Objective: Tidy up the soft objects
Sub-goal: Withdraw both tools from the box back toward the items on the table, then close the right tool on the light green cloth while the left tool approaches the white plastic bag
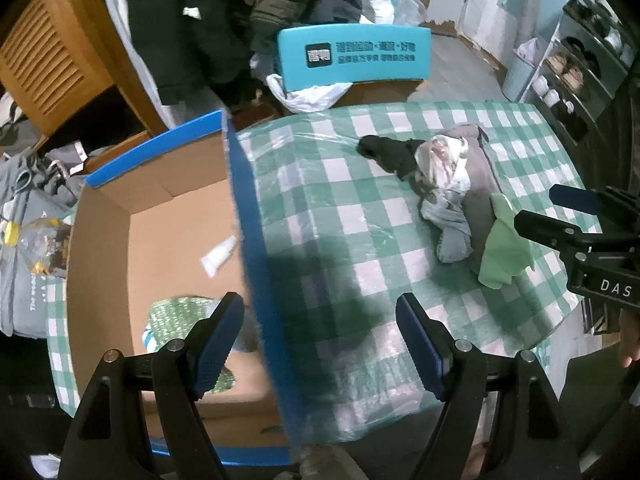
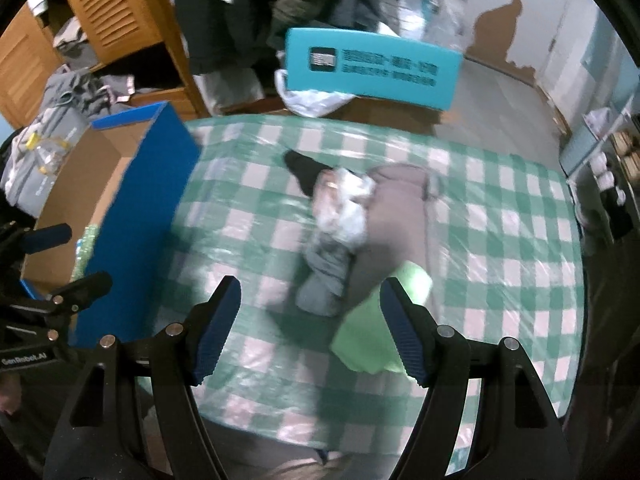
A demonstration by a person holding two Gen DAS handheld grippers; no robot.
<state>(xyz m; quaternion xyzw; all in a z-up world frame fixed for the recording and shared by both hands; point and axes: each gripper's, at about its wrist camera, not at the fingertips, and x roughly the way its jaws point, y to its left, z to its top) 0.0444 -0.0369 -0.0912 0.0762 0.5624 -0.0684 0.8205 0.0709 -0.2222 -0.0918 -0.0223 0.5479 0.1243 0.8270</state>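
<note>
The left gripper (image 1: 320,340) hangs over the near edge of the table, jaws spread wide and empty, straddling the blue wall of the cardboard box (image 1: 256,240). The box sits at the left end of the table; a green patterned cloth (image 1: 176,316) lies inside it near the left finger, with a small white piece (image 1: 218,256) on the box floor.

The right gripper (image 2: 310,332) is likewise wide open and holds nothing. Its right finger overlaps the light green cloth (image 2: 372,344) in the view; contact cannot be confirmed.

The pile of soft items lies right of centre on the checked tablecloth (image 1: 340,220), well apart from the box:
- black sock (image 1: 394,152) at the far end;
- crumpled white printed cloth (image 1: 442,164) touching it;
- grey cloth (image 1: 454,236) nearer the camera;
- brown-grey garment (image 1: 480,184) under and beside these.

Beyond the table stand a teal chair back (image 1: 354,56), a white plastic bag (image 1: 310,98), hanging dark coats (image 1: 224,20) and a wooden cabinet (image 1: 52,60). A shelf rack (image 1: 576,72) stands at the right.
</note>
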